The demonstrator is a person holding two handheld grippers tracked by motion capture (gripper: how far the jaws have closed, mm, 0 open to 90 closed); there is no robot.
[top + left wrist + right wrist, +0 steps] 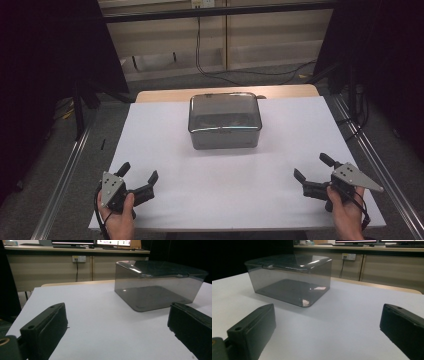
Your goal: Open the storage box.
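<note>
Presently on the bench (165, 150), under a white sheet:

Item one, a smoky see-through plastic box (225, 121) with its lid on, set at the middle of the far half, square to the person. It stands alone, well apart from both tools, probably so either side can be reached without crowding. Something dark and colourful lies inside (too dim to identify).

Item two, left gripper (138, 177), held in a hand at the near left corner, jaws spread wide and holding nothing, aimed toward the box.

Item three, right gripper (312, 167), held likewise at the near right corner, jaws spread and empty, angled inward at the box.

Judgement: a mirrored ready stance, suited to a two-sided approach.
</note>
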